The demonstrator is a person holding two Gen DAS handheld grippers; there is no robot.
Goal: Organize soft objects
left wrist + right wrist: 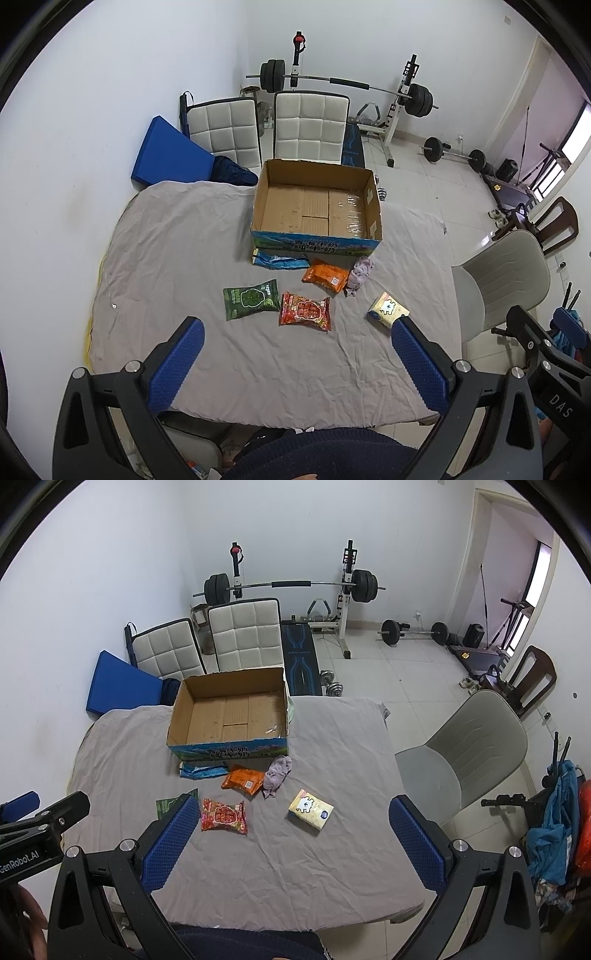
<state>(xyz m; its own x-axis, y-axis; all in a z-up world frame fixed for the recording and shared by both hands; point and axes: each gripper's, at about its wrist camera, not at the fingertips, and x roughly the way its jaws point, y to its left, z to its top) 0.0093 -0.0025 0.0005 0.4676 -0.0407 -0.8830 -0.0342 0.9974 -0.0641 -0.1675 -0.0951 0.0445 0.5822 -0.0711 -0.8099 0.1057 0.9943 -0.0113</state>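
Six soft items lie loose on the cloth-covered bench, all in front of the empty cardboard box, which sits open-topped toward the far edge. Nearest the box: a flat blue packet touching its front wall, an orange packet and a crumpled lilac cloth just beside it. Closer in: a green snack bag, a red snack bag and a yellow tissue pack. Judged light and compliant throughout; the puffed bags will likely yield and slip under pressure, so a hold across a sealed end or mid-body is advisable. The tissue pack appears squarer and should take a pinch across its short sides. The cloth will bunch; grasp it at its raised middle. The left gripper and right gripper both hover above the near bench edge, fingers spread wide, holding nothing. No obstacle stands between the items and the box; its front wall must be cleared on entry. The wrinkled bench cover may snag a low finger. A grey chair stands off the right side, apart from the work.
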